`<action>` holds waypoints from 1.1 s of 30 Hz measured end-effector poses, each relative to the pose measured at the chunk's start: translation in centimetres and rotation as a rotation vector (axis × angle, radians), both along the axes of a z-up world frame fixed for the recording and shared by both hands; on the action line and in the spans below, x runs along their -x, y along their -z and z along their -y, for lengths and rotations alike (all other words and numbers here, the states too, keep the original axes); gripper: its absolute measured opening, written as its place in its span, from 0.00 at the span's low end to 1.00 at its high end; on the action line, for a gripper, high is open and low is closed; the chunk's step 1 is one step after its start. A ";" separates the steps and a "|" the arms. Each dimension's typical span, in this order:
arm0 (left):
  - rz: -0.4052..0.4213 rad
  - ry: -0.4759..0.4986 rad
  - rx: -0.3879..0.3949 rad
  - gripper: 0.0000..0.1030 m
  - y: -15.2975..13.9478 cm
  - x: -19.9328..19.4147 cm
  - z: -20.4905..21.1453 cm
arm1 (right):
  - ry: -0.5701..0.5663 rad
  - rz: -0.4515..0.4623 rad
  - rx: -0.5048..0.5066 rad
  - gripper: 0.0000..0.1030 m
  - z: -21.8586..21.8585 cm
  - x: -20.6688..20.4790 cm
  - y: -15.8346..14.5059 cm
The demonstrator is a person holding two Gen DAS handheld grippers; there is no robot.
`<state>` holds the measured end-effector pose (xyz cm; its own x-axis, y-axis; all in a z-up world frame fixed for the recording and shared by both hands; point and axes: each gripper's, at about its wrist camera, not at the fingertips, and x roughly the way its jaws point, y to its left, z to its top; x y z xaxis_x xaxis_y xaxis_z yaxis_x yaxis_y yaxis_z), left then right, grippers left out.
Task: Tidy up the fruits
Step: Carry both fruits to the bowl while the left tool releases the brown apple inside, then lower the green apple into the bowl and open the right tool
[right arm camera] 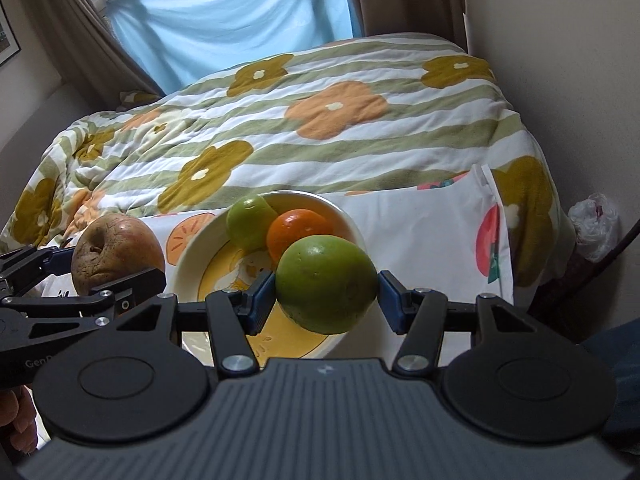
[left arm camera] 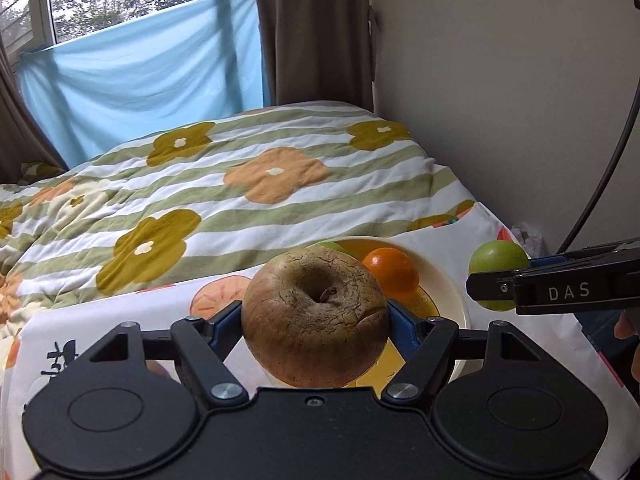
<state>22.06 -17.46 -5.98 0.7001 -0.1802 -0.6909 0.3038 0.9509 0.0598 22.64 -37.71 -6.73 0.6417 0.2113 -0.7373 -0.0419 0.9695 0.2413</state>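
My left gripper [left arm camera: 316, 320] is shut on a wrinkled brown-red apple [left arm camera: 316, 316] and holds it above the near rim of a cream bowl [left arm camera: 448, 280]. The apple [right arm camera: 116, 254] also shows at the left of the right wrist view, left of the bowl [right arm camera: 192, 252]. My right gripper [right arm camera: 326, 294] is shut on a large green fruit [right arm camera: 326, 284], held over the bowl's near right side; it shows in the left wrist view [left arm camera: 498, 262] too. In the bowl lie an orange [right arm camera: 298, 230] and a smaller green fruit [right arm camera: 250, 220].
The bowl stands on a white cloth with fruit prints [right arm camera: 420, 232] at the foot of a bed with a striped flower quilt [right arm camera: 320, 112]. A wall is close on the right, with a plastic bag [right arm camera: 596, 224] and a cable beside it.
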 end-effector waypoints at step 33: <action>-0.084 0.098 -0.078 1.00 4.0 -3.6 -0.6 | 0.024 -0.063 0.007 0.68 -0.7 -2.9 2.3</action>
